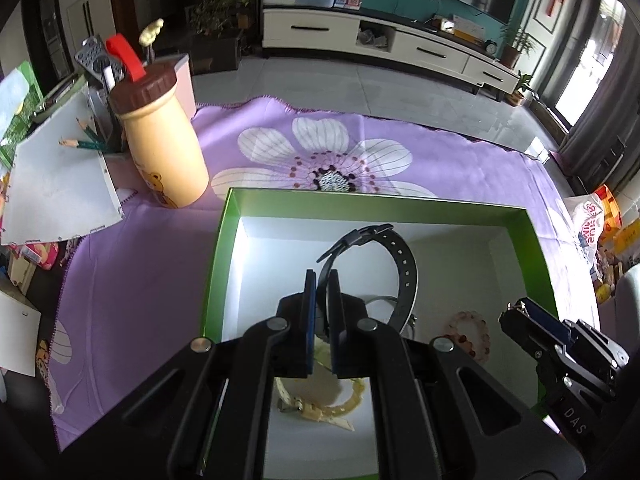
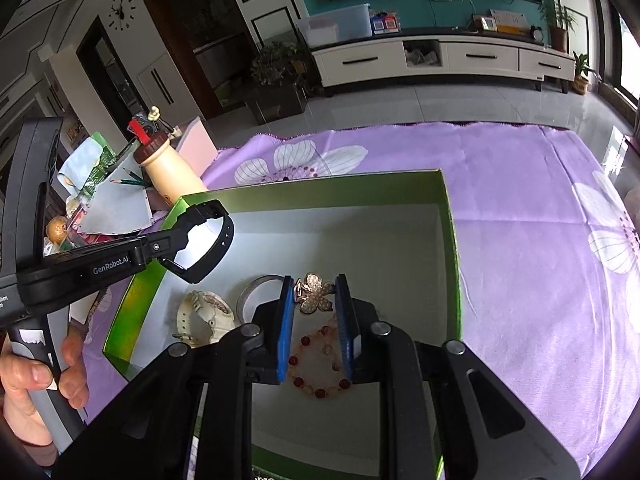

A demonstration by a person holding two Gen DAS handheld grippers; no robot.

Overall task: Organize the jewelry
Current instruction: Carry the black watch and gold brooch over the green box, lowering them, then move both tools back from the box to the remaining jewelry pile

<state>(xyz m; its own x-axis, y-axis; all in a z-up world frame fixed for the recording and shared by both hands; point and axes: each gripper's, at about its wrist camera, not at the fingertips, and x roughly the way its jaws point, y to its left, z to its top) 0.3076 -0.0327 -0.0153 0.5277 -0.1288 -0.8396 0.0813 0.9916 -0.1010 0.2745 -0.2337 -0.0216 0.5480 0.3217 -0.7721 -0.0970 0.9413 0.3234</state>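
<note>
A green box (image 1: pixel 376 200) with a white floor sits on the purple flowered cloth (image 1: pixel 140 272). My left gripper (image 1: pixel 323 280) is shut on a black watch (image 1: pixel 400 256) and holds it above the box; it also shows in the right wrist view (image 2: pixel 212 240). My right gripper (image 2: pixel 314 292) is shut on a gold butterfly brooch (image 2: pixel 314 294) over the box (image 2: pixel 448 208). Under it lies a pink and red bead bracelet (image 2: pixel 320 360). A cream watch (image 2: pixel 204 312) and a silver bangle (image 2: pixel 256 286) lie on the box floor.
A tan bottle with a brown cap (image 1: pixel 160 140) stands at the cloth's back left, beside a pencil holder (image 1: pixel 100 136) and a white notepad (image 1: pixel 56 184). Snack bags (image 1: pixel 600 224) lie off the right edge. A TV cabinet (image 1: pixel 380 44) stands behind.
</note>
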